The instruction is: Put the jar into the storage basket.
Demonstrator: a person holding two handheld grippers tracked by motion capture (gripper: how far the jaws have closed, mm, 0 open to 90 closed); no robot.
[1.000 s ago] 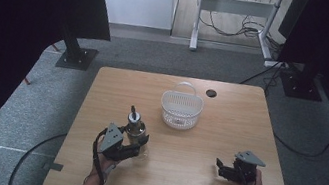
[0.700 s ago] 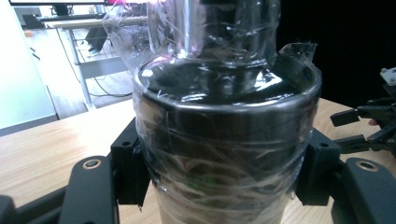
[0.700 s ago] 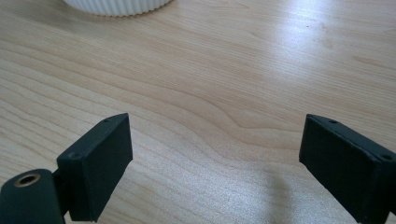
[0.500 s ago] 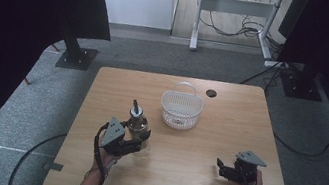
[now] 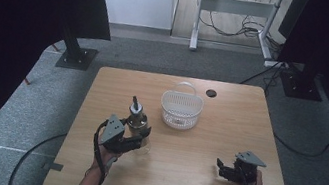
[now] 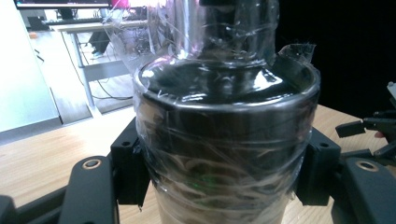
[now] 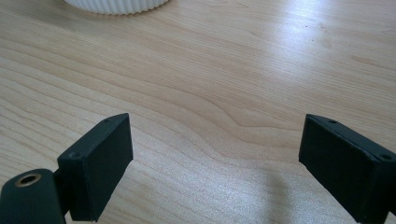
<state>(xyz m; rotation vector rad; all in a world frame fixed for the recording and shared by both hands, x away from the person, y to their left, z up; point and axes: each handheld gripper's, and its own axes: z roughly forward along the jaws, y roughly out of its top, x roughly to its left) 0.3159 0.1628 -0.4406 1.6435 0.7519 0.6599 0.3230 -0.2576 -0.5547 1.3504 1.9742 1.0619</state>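
On the wooden table (image 5: 190, 168), the left gripper (image 5: 137, 137) sits at about eight o'clock from the table's middle, held by the person's left hand (image 5: 105, 146) coming in from the bottom edge. Its jaws are clamped on a bottle (image 5: 136, 118) that stands upright, its narrow neck pointing up. In the left gripper view the bottle (image 6: 224, 140) looms close: a dark body wrapped in clear crinkled film, with a black pad pressed against each side of it.

The white basket (image 5: 180, 109) with its arched handle stands at about twelve o'clock from the table's middle, and at roughly two o'clock from the bottle, near it but not touching.

The right gripper (image 5: 223, 170) is at about four o'clock, well apart from bottle and basket, held low over the table by the right hand (image 5: 255, 181). Its jaws stand wide with nothing between them; in the right gripper view bare wood grain shows between the two black pads (image 7: 100, 163), and the ribbed base of the basket (image 7: 116, 4) peeks in at eleven o'clock.

A small dark round hole (image 5: 211, 93) lies in the tabletop at about one o'clock from the basket.
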